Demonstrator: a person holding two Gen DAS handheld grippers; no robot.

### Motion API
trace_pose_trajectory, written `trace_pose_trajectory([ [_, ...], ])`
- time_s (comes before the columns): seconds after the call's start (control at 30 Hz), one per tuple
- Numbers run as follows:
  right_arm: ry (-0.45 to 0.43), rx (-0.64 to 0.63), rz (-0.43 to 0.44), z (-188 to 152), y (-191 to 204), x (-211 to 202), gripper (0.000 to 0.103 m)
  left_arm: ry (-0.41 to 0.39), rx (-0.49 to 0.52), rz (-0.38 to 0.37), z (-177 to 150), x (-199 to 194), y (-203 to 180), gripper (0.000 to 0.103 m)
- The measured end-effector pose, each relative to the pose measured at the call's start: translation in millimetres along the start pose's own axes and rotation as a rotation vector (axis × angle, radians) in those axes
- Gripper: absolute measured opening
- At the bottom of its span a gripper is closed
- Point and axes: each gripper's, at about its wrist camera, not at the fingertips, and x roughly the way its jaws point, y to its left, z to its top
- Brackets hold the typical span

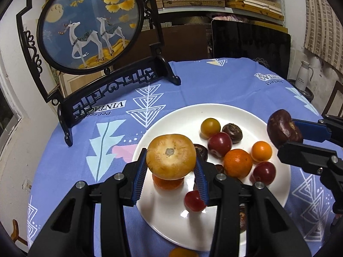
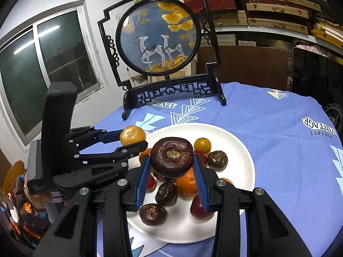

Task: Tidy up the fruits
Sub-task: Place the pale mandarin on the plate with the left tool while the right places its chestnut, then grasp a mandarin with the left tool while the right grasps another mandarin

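My left claw (image 1: 171, 160) grips a yellow fruit (image 1: 171, 156), right claw (image 2: 172, 165) a dark chestnut (image 2: 171, 157), both above plate (image 1: 171, 115); fruit beneath partly hidden.

1. The left gripper (image 1: 171, 162) clamps a yellow fruit (image 1: 170, 156) between its blue pads.
2. Below and ahead lies a white plate (image 1: 171, 120) of small fruits.
3. To its right, the right gripper (image 1: 289, 135) pinches a dark fruit (image 1: 280, 128).
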Motion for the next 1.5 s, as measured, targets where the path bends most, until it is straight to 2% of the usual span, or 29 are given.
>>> trace_pose_trajectory([
  [0.1,0.002,-0.008,-0.027,-1.1,-2.4,2.0,0.040,0.003,0.007,0.005,1.4,4.5,0.6,0.041],
  [0.4,0.014,0.002,-0.025,-4.9,-10.3,9.4,0.041,0.018,0.011,0.005,2.5,14.5,-1.3,0.041],
  [0.6,0.043,-0.009,-0.058,11.6,-12.7,32.9,0.041,0.060,0.038,0.044,15.9,36.4,-8.9,0.041],
  [0.8,0.056,0.028,-0.071,23.0,-21.3,56.3,0.041,0.082,0.036,0.048,18.3,51.3,-12.5,0.042],
  [0.83,0.058,0.028,-0.082,24.8,-21.8,59.5,0.046,0.078,0.038,0.053,18.6,52.7,-13.1,0.044],
  [0.9,0.045,0.035,-0.095,26.0,-22.6,59.3,0.052,0.065,0.031,0.071,19.4,52.0,-11.7,0.061],
  [0.97,0.025,0.050,-0.084,24.9,-24.2,52.6,0.055,0.039,0.005,0.072,19.8,45.2,-4.5,0.066],
  [1.13,0.015,0.065,-0.084,14.1,-25.8,32.1,0.058,0.018,-0.033,0.070,17.6,29.1,11.9,0.068],
  [1.2,0.024,0.053,-0.081,5.4,-20.6,22.8,0.060,0.010,-0.049,0.056,12.4,17.9,19.6,0.072],
  [1.37,0.069,-0.040,-0.051,-24.0,14.2,2.6,0.061,-0.010,-0.062,0.063,-6.2,-12.0,35.5,0.076],
  [1.5,0.106,-0.125,0.017,-51.7,55.8,-9.8,0.062,-0.025,-0.058,0.071,-29.2,-39.5,47.8,0.082],
])
